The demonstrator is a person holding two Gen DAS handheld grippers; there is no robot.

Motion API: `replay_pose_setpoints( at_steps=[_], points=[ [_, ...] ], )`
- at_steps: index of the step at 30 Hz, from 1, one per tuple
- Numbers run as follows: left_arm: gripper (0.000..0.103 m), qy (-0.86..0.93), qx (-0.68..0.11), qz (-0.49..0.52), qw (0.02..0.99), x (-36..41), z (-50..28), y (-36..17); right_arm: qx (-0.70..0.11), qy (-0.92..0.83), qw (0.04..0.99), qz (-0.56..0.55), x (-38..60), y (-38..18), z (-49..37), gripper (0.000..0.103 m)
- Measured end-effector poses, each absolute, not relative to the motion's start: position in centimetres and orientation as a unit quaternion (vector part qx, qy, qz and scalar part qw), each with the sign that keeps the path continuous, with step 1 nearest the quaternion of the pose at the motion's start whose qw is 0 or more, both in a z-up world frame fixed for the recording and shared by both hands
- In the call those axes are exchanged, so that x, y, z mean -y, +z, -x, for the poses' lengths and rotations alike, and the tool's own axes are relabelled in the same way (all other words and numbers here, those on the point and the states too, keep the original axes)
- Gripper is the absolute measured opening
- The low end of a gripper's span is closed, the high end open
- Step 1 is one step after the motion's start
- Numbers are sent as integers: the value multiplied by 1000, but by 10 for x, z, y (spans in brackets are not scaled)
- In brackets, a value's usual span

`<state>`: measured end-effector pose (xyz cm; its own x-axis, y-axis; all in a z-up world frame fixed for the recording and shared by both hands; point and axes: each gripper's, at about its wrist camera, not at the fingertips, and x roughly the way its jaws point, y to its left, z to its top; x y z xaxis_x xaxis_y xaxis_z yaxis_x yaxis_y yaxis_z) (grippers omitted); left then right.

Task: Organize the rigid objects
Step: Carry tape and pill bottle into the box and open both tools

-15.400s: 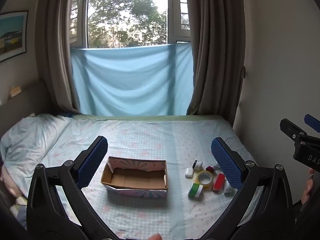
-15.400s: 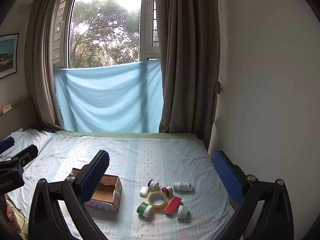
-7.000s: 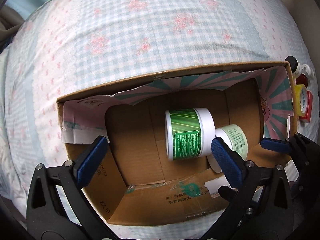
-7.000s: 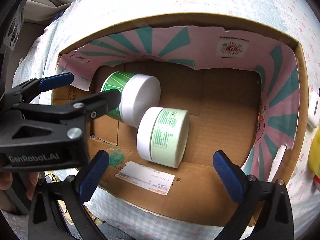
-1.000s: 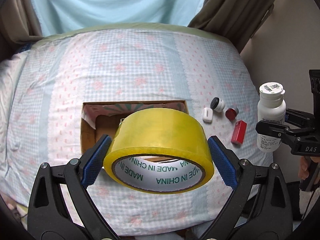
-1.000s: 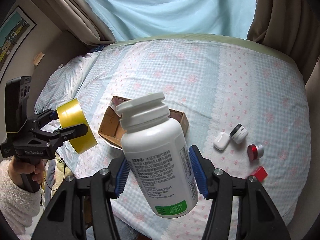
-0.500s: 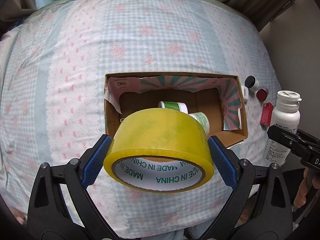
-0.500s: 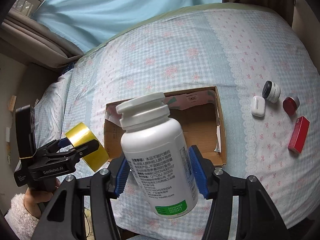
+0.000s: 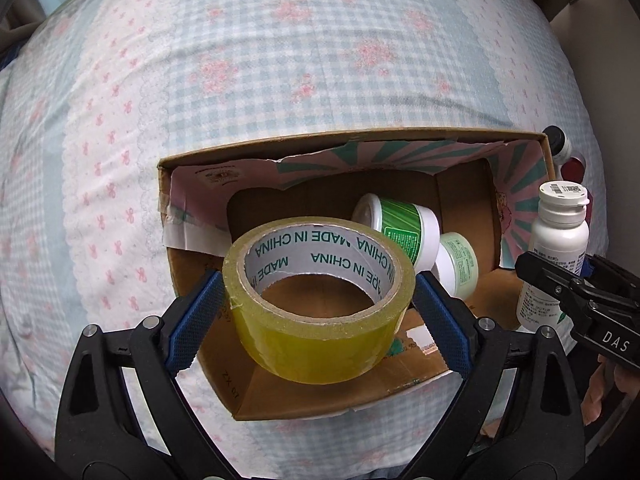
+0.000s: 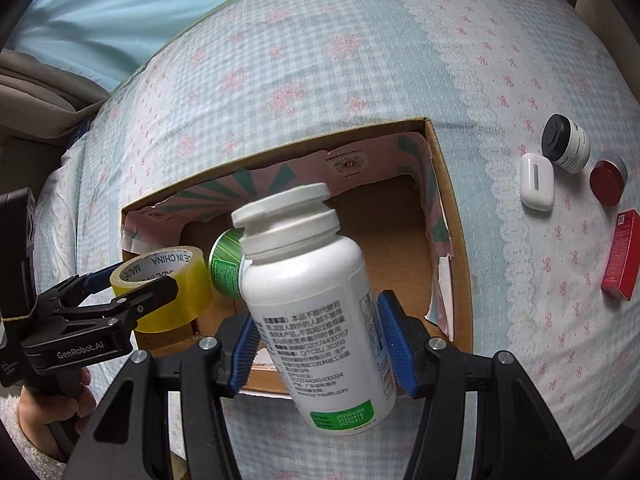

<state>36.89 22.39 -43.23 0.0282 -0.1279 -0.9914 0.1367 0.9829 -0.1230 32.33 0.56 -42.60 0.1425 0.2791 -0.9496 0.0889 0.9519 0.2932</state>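
Observation:
My left gripper (image 9: 318,300) is shut on a yellow tape roll (image 9: 320,320) and holds it over the near left part of the open cardboard box (image 9: 280,144). Two green-labelled jars (image 9: 404,228) lie inside the box. My right gripper (image 10: 318,340) is shut on a white pill bottle (image 10: 312,312), held above the box's (image 10: 448,208) near edge. The bottle (image 9: 560,240) and right gripper also show at the right of the left wrist view. The tape roll (image 10: 164,280) and left gripper (image 10: 120,292) show at the left of the right wrist view.
On the checked bedsheet (image 10: 320,60) right of the box lie a white earbud case (image 10: 537,182), a black-lidded jar (image 10: 566,148), a small red jar (image 10: 608,178) and a red carton (image 10: 622,254). A blue drape (image 10: 100,0) hangs at the far side.
Both grippers have come down closer to the box with their loads. The tape roll has tipped so its hole faces up and now hangs over the box's near left corner.

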Motion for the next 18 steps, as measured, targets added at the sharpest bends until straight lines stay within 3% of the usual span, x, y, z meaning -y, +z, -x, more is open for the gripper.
replay_pose_setpoints(
  at_steps=[13,15,16,17,18],
  points=[
    [94,-90,-668,-30,738,-221,-367,-427,-668,82,732,-108,-10,-441,-343,54],
    [103,-99,-657,-33,747,-219,-362,-422,-664,75,740,-77,-17,-440,-344,66],
    [103,-103,-653,-33,749,-218,-360,-419,-659,69,746,-66,-18,-438,-344,96],
    [103,-105,-653,-37,749,-217,-358,-418,-652,69,753,-62,-18,-436,-343,103],
    [103,-106,-654,-41,748,-217,-356,-419,-645,75,758,-62,-18,-433,-342,103]
  ],
)
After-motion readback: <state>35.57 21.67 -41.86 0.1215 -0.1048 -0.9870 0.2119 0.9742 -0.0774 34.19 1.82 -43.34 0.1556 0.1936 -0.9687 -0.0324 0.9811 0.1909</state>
